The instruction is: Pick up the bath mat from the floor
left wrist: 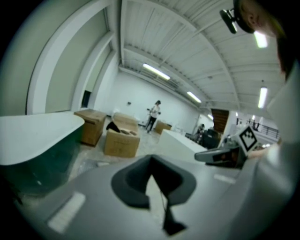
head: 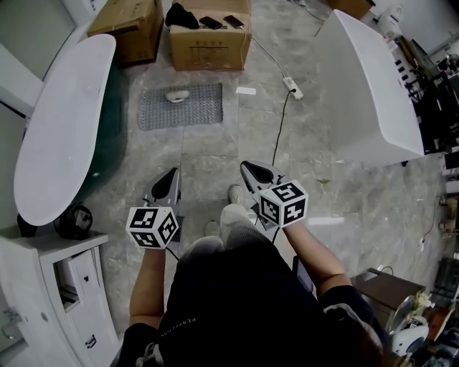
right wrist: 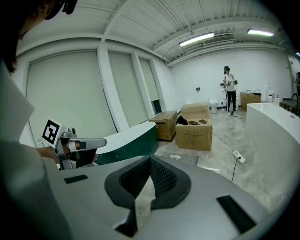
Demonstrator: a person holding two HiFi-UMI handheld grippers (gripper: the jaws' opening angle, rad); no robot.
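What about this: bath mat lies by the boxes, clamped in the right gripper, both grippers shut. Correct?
No. The right gripper is shut on nothing; head view shows the bath mat untouched on the floor by the boxes. Left gripper is shut too.

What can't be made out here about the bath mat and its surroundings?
- White object on the bath mat: too small in the head view to identify.
- Dark items on the cardboard box: too small to name.
- Bath mat in the left gripper view: mostly behind the left gripper's own body.
- Floor beneath the person: hidden by their body.
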